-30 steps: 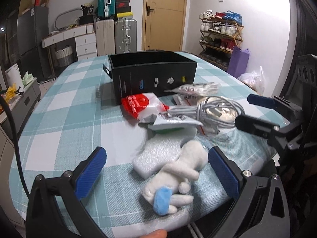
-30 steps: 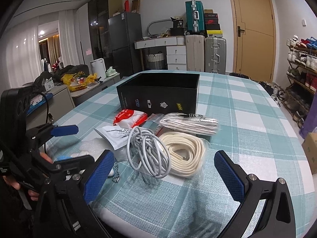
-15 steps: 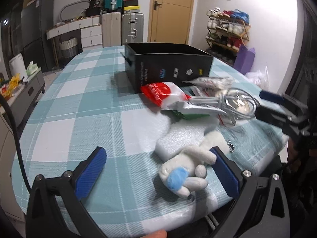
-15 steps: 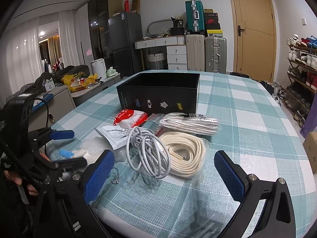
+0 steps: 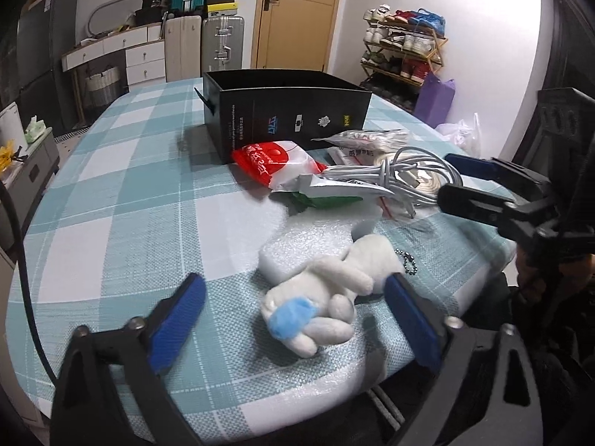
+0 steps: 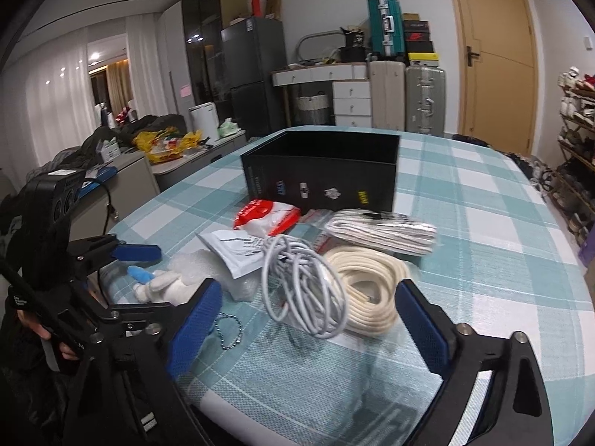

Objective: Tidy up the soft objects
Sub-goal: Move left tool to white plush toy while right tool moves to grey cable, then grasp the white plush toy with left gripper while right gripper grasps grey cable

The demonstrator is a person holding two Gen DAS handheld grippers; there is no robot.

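Note:
A white plush toy point(image 5: 327, 293) with a blue patch and a bead chain lies on a white foam pad point(image 5: 297, 245) near the table's front edge. My left gripper point(image 5: 297, 319) is open, its blue fingers either side of the toy, the right finger close to it. The toy also shows in the right wrist view point(image 6: 163, 282). My right gripper point(image 6: 308, 319) is open and empty, just before a grey cable coil point(image 6: 305, 290) and a cream rope coil point(image 6: 368, 290). An open black box point(image 5: 286, 111) stands behind the pile.
A red-and-white packet point(image 5: 275, 163), a white-green pouch point(image 5: 331, 193) and a bagged cord bundle point(image 6: 383, 230) lie between the box and the coils. The checked tablecloth point(image 5: 122, 204) covers the table. Suitcases, drawers and a shoe rack stand behind.
My left gripper has swung left and moved in, so the toy now sits at its right finger rather than centred. My right gripper has moved in toward the coils.

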